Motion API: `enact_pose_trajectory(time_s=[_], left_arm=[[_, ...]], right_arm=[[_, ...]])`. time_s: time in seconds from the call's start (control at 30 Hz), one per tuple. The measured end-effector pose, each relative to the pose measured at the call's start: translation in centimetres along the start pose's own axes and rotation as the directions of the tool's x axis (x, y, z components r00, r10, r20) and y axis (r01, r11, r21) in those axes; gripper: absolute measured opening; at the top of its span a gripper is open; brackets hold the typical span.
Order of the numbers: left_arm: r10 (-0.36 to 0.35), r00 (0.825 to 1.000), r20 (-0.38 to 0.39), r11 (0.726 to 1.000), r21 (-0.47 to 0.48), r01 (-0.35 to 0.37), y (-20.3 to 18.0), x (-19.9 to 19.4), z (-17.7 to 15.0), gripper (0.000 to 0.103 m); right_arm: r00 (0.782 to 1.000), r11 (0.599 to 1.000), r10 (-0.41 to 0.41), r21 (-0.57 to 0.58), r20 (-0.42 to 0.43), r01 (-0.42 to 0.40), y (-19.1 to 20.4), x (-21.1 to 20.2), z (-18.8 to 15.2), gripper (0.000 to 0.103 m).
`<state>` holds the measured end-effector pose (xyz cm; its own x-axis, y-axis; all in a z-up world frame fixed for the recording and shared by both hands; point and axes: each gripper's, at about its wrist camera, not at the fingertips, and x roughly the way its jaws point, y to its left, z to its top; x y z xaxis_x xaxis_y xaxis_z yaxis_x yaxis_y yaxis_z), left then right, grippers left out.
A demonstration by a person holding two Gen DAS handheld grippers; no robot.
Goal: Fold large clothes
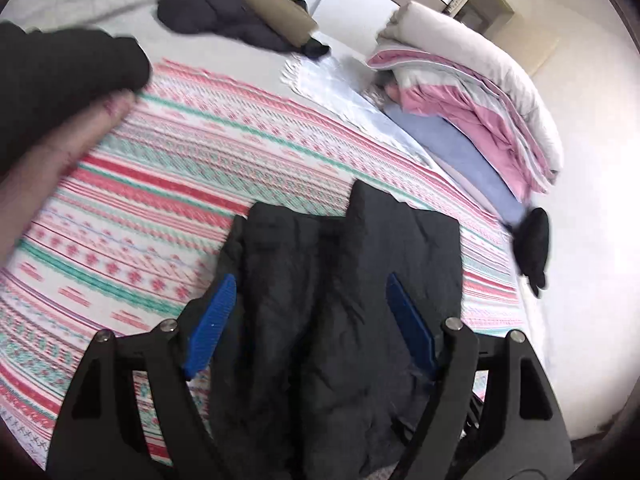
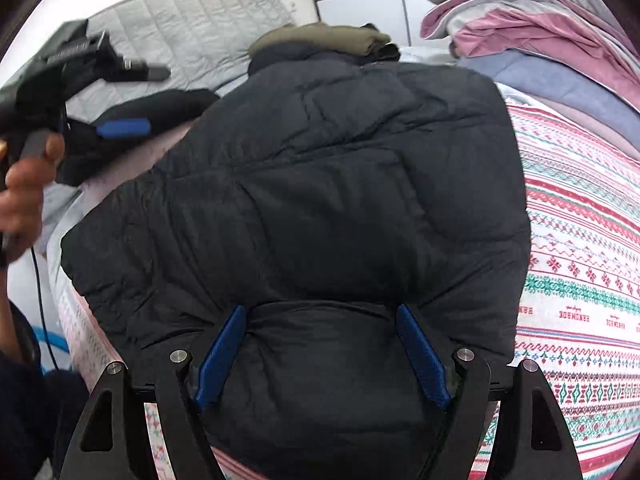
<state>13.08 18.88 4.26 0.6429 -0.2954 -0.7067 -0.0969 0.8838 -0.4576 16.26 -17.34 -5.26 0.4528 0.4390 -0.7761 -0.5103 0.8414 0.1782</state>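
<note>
You had a big black puffer jacket [image 2: 304, 200] lying on the striped bedspread [image 2: 580, 260], and it was folded into a fat, puffy bundle. That jacket is the landmark here.

Your right gripper [image 2: 320, 344] sat right at the near edge of the jacket. Its blue fingers [image 2: 222, 350] were spread wide, with a soft bulge of the jacket between them. The pads did not seem to be squeezing it, so I would call that claw spread and not pinching.

Your left gripper [image 1: 310, 320] was up in the air, off to the left side of the jacket as the right camera saw it. Its fingers were spread wide too. From its own camera, black padded cloth, most likely the jacket, lay under and between the fingers, but nothing was pinched.

Beyond the jacket lay a small pile of other clothes, olive and dark navy [image 2: 324, 46]. To the jacket's far right sat a stack of folded pink and grey bedding [image 2: 540, 28].

I think you were at the end of a fold, letting go. The next move probably called for pressing the puffy bundle flat, or taking a firm pinch of thick cloth to fold it once more.
</note>
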Motion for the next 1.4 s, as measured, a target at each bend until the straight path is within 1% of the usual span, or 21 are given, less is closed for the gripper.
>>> enact_pose_trajectory(time_s=[0.07,0.17,0.23,0.27,0.3,0.33,0.37,0.43,0.5,0.53,0.57,0.6,0.67,0.77,0.83,0.9,1.07,1.17,1.23,1.3,1.4], left_arm=[[-0.002,0.998,-0.059,0.998,0.058,0.006,-1.3,1.9,-0.5,0.078],[-0.029,0.987,-0.159,0.997,0.062,0.040,-2.5,5.6,-1.7,0.078],[-0.002,0.986,-0.168,0.999,0.051,0.011,-2.6,7.3,-2.3,0.075],[0.015,0.987,-0.160,0.999,0.048,-0.008,-2.6,7.5,-2.5,0.055],[0.015,0.988,-0.153,0.998,0.064,-0.005,-2.8,7.4,-2.8,0.019],[-0.005,0.990,-0.142,0.997,0.074,0.016,-3.3,6.7,-3.1,0.012],[-0.005,0.994,-0.113,0.997,0.078,0.013,-3.5,5.8,-3.3,0.010],[0.008,0.999,-0.045,0.996,0.093,-0.004,-4.7,3.3,-4.0,0.009],[-0.013,0.999,0.030,0.991,0.131,0.009,-5.9,0.4,-5.5,0.009],[-0.008,0.999,0.048,0.990,0.142,0.001,-6.0,0.0,-5.9,0.009],[0.024,0.998,0.061,0.988,0.148,-0.033,-5.8,-0.5,-6.6,0.009],[0.053,0.997,0.057,0.989,0.135,-0.060,-5.4,-0.4,-6.9,0.009],[0.108,0.994,0.008,0.992,0.068,-0.108,-3.7,0.7,-7.1,0.009],[0.134,0.990,-0.039,0.991,-0.016,-0.134,-1.1,2.1,-7.5,0.012],[0.164,0.985,-0.056,0.985,-0.036,-0.166,0.1,3.0,-7.8,0.012],[0.185,0.981,-0.062,0.981,-0.039,-0.187,0.7,3.7,-8.1,0.014],[0.203,0.976,-0.072,0.978,-0.040,-0.206,1.2,4.7,-8.6,0.016],[0.282,0.958,-0.053,0.959,0.014,-0.282,0.7,5.6,-9.1,0.016],[0.310,0.949,-0.048,0.951,0.024,-0.310,0.9,5.9,-9.1,0.016],[0.297,0.953,-0.060,0.955,-0.002,-0.297,1.7,5.8,-8.8,0.016],[0.190,0.978,-0.084,0.977,-0.083,-0.197,3.3,4.6,-8.0,0.016]], right_arm=[[1.000,1.000,0.002,-0.008,-0.013,-0.002,0.0,0.2,-0.2,0.080],[1.000,0.999,-0.009,-0.033,-0.025,0.008,0.3,0.6,-0.7,0.080],[0.999,0.999,-0.021,-0.050,-0.031,0.019,0.4,0.9,-0.6,0.080],[0.999,0.998,-0.024,-0.054,-0.032,0.023,0.5,1.1,-0.6,0.080],[0.999,0.998,-0.026,-0.056,-0.031,0.025,0.7,1.2,-0.6,0.080],[0.999,0.998,-0.022,-0.052,-0.024,0.020,0.7,1.1,-0.6,0.080],[1.000,0.999,-0.014,-0.044,-0.014,0.014,0.8,0.8,-0.5,0.080],[1.000,1.000,0.009,-0.024,0.009,-0.009,0.5,-0.1,-0.6,0.079],[0.998,0.999,0.048,0.002,0.048,-0.048,0.1,-1.0,-0.4,0.079],[0.996,0.998,0.062,0.012,0.062,-0.063,0.0,-1.3,-0.5,0.079],[0.994,0.996,0.079,0.026,0.074,-0.081,-0.4,-1.6,-0.4,0.079],[0.993,0.996,0.084,0.036,0.082,-0.087,-0.5,-1.7,-0.3,0.079],[0.990,0.994,0.088,0.056,0.107,-0.094,-0.9,-2.2,-0.1,0.079],[0.983,0.990,0.111,0.065,0.149,-0.122,-0.8,-3.4,0.0,0.079],[0.977,0.986,0.142,0.062,0.158,-0.153,-0.4,-3.4,0.4,0.079],[0.980,0.987,0.148,0.050,0.129,-0.156,-0.1,-2.5,0.7,0.079],[0.998,0.998,0.058,-0.014,0.013,-0.058,2.1,0.2,1.0,0.080],[0.998,0.999,0.049,-0.002,-0.029,-0.049,2.6,2.0,1.1,0.080],[0.998,0.999,0.026,-0.022,-0.052,-0.027,3.0,3.1,1.6,0.080],[0.997,0.999,0.003,-0.035,-0.074,-0.005,3.5,4.3,2.1,0.081],[0.994,0.998,-0.046,-0.054,-0.098,0.041,4.1,5.6,2.5,0.081]])
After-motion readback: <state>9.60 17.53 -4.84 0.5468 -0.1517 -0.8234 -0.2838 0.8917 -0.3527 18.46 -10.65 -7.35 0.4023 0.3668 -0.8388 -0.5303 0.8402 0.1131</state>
